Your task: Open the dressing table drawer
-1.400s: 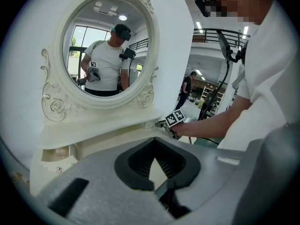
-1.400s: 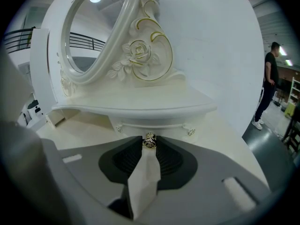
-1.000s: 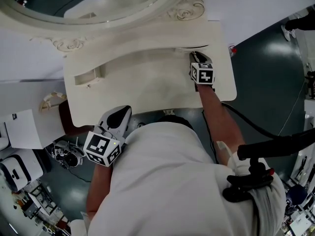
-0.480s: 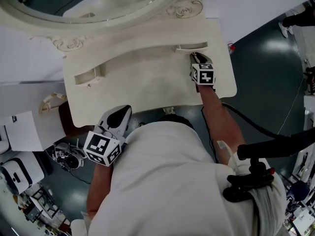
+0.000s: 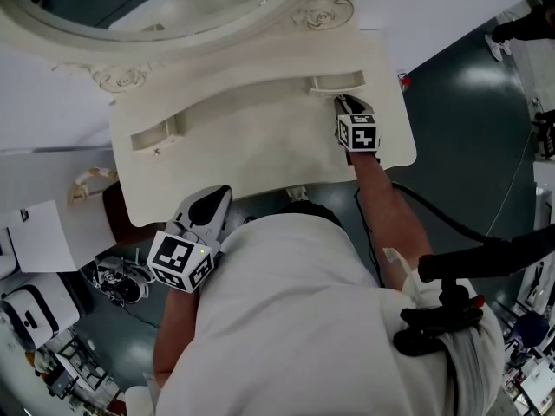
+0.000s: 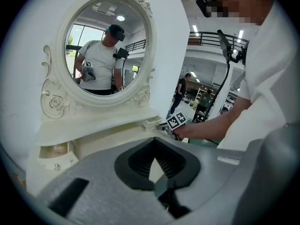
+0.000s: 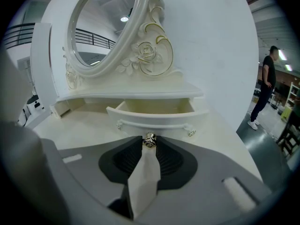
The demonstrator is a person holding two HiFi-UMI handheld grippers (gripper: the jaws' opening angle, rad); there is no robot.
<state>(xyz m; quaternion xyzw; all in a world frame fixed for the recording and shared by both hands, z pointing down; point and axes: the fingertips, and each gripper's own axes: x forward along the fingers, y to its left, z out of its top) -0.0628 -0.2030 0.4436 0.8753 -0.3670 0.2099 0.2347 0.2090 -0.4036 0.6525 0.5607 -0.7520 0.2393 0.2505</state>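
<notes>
Seen from above, a cream dressing table with an oval mirror [image 5: 165,3]. At its right, the small drawer [image 7: 157,115] is pulled partly out. The right gripper [image 5: 344,103] is clamped on the drawer's metal knob [image 7: 150,138]. The left gripper [image 6: 153,156] hangs off the surface's [image 5: 251,146] front edge, seemingly closed and empty.

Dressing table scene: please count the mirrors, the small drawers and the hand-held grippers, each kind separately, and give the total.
Mirror: 1
Small drawers: 2 (left drawer, right drawer)
Grippers: 2 (left gripper, right gripper closed on the drawer knob)
Total: 5
</notes>
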